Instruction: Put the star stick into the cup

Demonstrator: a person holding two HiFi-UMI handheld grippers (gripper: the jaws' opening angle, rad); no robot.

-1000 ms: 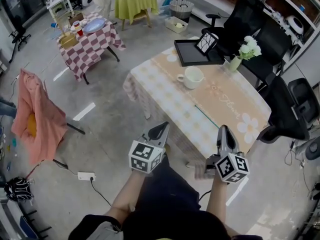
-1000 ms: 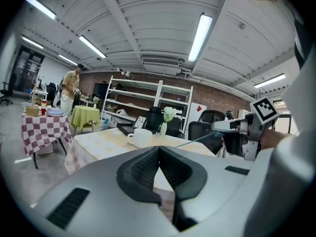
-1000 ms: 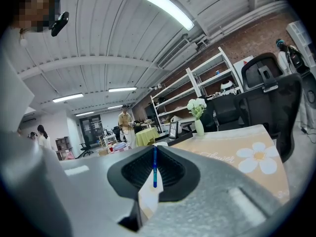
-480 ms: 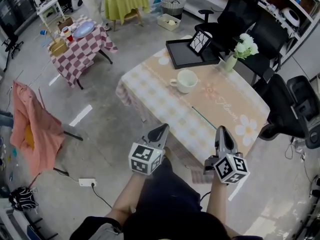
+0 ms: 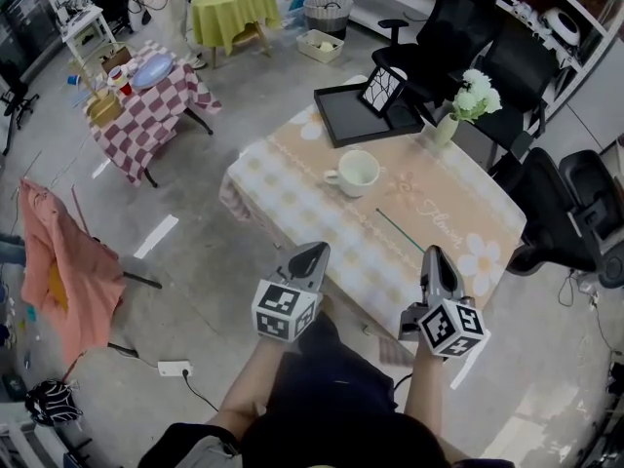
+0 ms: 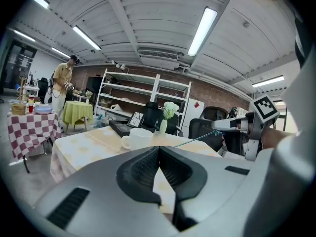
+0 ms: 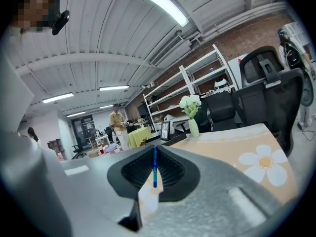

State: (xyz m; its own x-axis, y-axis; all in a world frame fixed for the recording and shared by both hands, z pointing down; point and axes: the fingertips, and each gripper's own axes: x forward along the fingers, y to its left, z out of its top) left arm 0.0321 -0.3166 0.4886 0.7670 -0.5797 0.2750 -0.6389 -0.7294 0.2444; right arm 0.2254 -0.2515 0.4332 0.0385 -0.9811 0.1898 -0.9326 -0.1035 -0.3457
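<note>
Head view — cup (image 5: pixel 355 172) well inside tablecloth (image 5: pixel 289 201) edges, bare around.

Left gripper (image 5: pixel 314 251) jaws together; right gripper (image 5: pixel 435 253) jaws pinching star stick (image 7: pixel 154 166).

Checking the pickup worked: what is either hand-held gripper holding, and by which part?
The right hand-held gripper pinches the star stick near one end; the left hand-held gripper holds nothing.

Table (image 5: pixel 292 193) is carrying a checked cloth with a beige flower-print runner. White cup (image 5: pixel 356 172) is sitting mid-table. Black tray (image 5: pixel 341 120) is lying just beyond the cup. Vase of white flowers (image 5: pixel 445 130) is standing right of the cup, well apart.
</note>
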